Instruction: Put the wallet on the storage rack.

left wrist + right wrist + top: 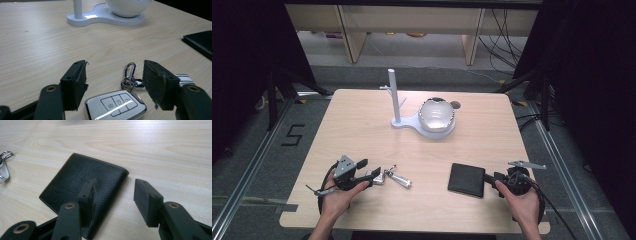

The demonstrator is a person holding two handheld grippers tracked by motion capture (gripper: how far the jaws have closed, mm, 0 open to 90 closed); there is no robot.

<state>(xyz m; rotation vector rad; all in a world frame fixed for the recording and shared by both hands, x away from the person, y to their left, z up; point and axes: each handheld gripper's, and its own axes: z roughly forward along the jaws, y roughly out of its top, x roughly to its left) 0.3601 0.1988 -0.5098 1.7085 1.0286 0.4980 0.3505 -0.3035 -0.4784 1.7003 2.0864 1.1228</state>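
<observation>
- High view, near left: the left gripper [379, 176] has its jaws apart around a silver car key fob with a metal clip [116, 106]; close squarely on the fob body.
- Near right: the right gripper [488, 181] stands open over the black leather wallet's [466, 179] edge.
- Far centre: a white stand with a post and bowl [432, 116] sits well apart on the pale wooden table [362, 125], obstructing nothing.

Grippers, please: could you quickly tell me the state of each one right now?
Left gripper: open, jaws either side of the car key, not gripping it.
Right gripper: open, over the edge of the black wallet, holding nothing.
</observation>
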